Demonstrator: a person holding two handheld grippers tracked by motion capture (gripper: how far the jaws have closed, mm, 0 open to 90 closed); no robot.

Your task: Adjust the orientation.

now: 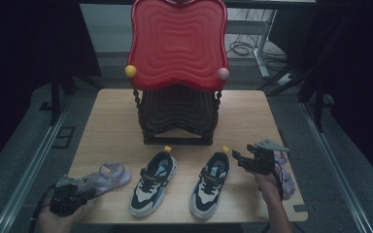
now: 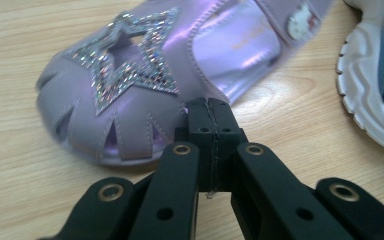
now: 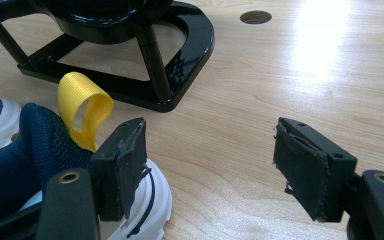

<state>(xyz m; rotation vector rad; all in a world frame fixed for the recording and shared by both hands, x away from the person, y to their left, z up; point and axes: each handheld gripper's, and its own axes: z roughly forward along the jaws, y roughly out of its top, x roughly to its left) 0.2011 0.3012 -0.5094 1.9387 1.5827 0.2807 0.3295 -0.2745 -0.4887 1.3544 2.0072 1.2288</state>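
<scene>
The purple sandal [image 2: 145,85] lies on the worktop [image 1: 116,111] near its front left corner, toe toward you, with a glittering star on the toe cap and a shiny insole behind it. Your left hand-held gripper [image 2: 211,112] sits just beside the sandal's toe edge with its jaws pressed flat together and nothing between them; whether the tips touch the sandal you cannot tell from the left gripper view. In the high view the same gripper [image 1: 80,187] lies low at the sandal's [image 1: 108,175] near end, held in your left hand [image 1: 58,221].

To the right of the sandal stand two navy and white sneakers, side by side with toes toward you: the left sneaker [image 1: 154,182] and the right sneaker [image 1: 210,183], each with a yellow heel loop [image 3: 84,107] at the back.

Your right hand-held gripper [image 3: 210,165] hovers just beside the heel of the right sneaker [image 3: 30,155], jaws spread wide apart and empty; its left jaw is close against the sneaker's heel. In the high view it [image 1: 238,158] points left toward that sneaker, and a second purple sandal [image 1: 282,170] lies partly hidden behind your right hand at the worktop's right edge.

Behind the shoes, a black stand [image 1: 177,119] carries a red wavy tray [image 1: 177,41] tilted upright.
</scene>
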